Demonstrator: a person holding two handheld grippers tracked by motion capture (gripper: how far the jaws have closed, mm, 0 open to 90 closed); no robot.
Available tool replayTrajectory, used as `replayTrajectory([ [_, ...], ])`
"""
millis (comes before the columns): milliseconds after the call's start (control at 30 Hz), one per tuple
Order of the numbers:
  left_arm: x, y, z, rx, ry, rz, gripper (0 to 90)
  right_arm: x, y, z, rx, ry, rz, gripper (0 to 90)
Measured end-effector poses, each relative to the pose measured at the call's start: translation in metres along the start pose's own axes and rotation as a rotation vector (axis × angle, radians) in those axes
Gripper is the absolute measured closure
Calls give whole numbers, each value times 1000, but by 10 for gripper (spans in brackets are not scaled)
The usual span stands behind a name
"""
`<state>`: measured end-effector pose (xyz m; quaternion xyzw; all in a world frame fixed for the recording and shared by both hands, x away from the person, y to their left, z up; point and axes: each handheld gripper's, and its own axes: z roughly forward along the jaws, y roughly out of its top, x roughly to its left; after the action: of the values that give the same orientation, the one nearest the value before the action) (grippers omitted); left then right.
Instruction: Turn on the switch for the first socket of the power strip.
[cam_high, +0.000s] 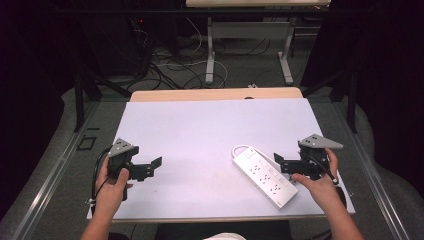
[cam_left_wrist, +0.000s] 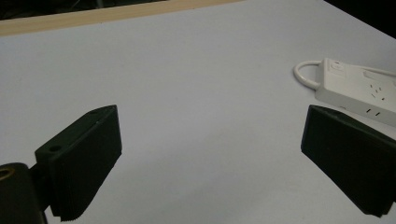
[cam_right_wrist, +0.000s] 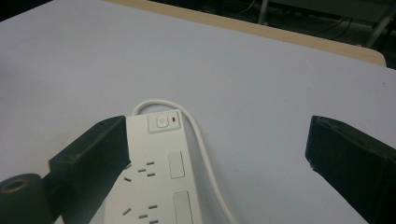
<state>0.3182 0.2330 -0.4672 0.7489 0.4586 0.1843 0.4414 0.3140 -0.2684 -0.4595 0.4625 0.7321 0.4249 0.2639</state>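
While both jaw pairs stood released, our right hand-held gripper (cam_high: 280, 162) neared the power strip (cam_high: 264, 175) by the surface's (cam_high: 200, 130) right edge; our left hand-held gripper (cam_high: 154, 167) idled; grasping seemingly came next.

Light falls from above onto the desk (cam_high: 210, 125), whose pale sheet reads bright with a faint bluish-violet cast, while the surroundings sink into near black in the high view. Soft, weak shadows lie under the left gripper (cam_high: 150, 167) and beside the white power strip (cam_high: 265, 176) just in front of the right gripper (cam_high: 280, 162). No hard glare shows. All pictures look soft and low in detail. In both gripper views the black jaws at the bottom edges appear slightly blurred and nearly featureless.
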Motion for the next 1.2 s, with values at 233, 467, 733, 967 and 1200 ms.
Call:
replayTrajectory([
  [233, -1, 0, 1, 2, -2, 4, 49, 5, -2, 5, 11, 26, -2, 54],
  [467, -2, 0, 1, -5, -1, 5, 49, 10, -5, 10, 18, 41, -9, 57],
  [733, -1, 0, 0, 1, 0, 6, 49, 10, -7, 15, 62, 69, -20, 105],
  [967, -1, 0, 1, 6, 1, 7, 50, 12, -11, 23, 130, 88, -32, 137],
  [1200, -1, -1, 2, 1, 2, 11, 51, 14, -16, 31, 156, 91, -60, 182],
])
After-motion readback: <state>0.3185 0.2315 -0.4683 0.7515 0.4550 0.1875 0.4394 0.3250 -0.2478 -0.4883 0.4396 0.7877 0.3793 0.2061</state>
